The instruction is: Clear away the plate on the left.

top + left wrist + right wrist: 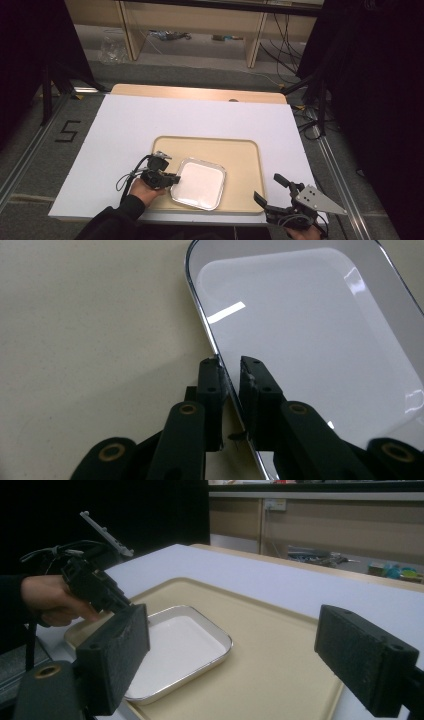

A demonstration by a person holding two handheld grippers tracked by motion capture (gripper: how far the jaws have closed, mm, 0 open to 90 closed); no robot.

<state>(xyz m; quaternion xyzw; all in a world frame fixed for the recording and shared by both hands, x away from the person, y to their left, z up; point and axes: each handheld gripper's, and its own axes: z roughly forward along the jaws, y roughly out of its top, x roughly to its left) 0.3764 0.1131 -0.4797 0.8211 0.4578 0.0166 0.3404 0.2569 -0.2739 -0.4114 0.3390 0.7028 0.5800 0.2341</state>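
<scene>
A white square plate (pixel 200 182) with a shiny metal rim lies flat on the beige tray (pixel 240 155) near the table's front. My left gripper (pixel 176 179) is at the plate's left edge. In the left gripper view its jaws (pixel 230 365) straddle the plate's rim (pixel 202 315), closed down on it with one pad inside and one outside over the tray (pixel 90 340). My right gripper (pixel 267 186) hovers open off the tray's front right corner, holding nothing. Its view looks between its wide jaws (pixel 232 630) at the plate (pixel 175 650) and the left gripper (pixel 117 602).
The tray sits on a white board (pixel 150 115) over a wooden tabletop. A black "5" mark (pixel 67 131) is on the floor at the left. Cables (pixel 280 35) and wooden shelving (pixel 200 25) lie beyond the table, with dark curtains on both sides.
</scene>
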